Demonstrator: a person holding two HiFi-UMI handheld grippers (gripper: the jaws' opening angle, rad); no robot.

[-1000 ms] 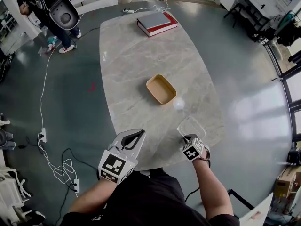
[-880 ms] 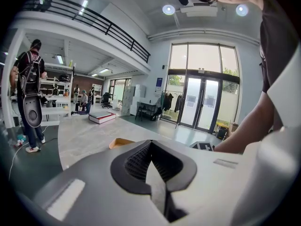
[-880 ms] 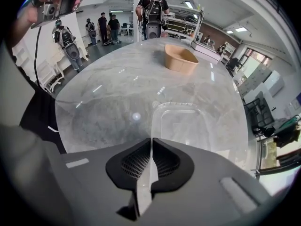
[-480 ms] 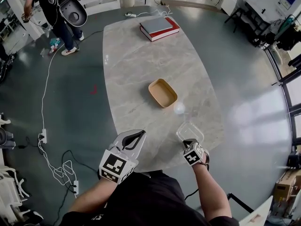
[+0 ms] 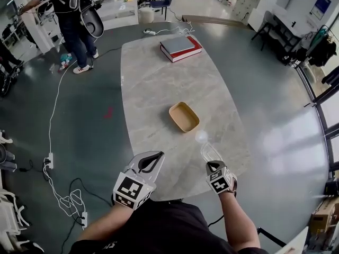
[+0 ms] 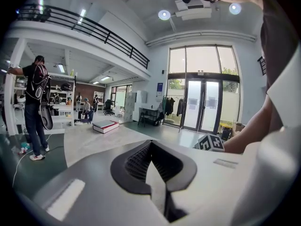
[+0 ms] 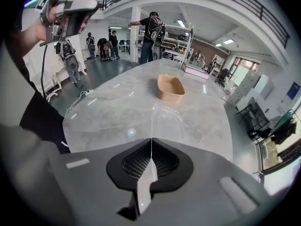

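My right gripper [image 5: 213, 165] is shut on the near rim of a clear plastic lid [image 5: 210, 152]. The lid is held off the marble table [image 5: 153, 83], tilted almost on edge. In the right gripper view the lid [image 7: 168, 122] runs forward from the shut jaws [image 7: 151, 141]. Beyond it a tan oblong tray [image 7: 170, 87] stands on the table, seen mid-table in the head view [image 5: 184, 116]. My left gripper [image 5: 153, 156] hovers at the table's near edge, shut with nothing in it; in its own view the jaws [image 6: 151, 144] meet with no gap.
A stack of books [image 5: 180, 47], red under grey, lies at the table's far end. A person [image 5: 69, 9] with gear on the back stands on the floor at far left. Cables and a power strip [image 5: 50, 157] lie on the floor to the left.
The right gripper has lifted the clear lid off the table and turned it from flat to nearly on edge. The left gripper has risen slightly; the tan tray has left its view.
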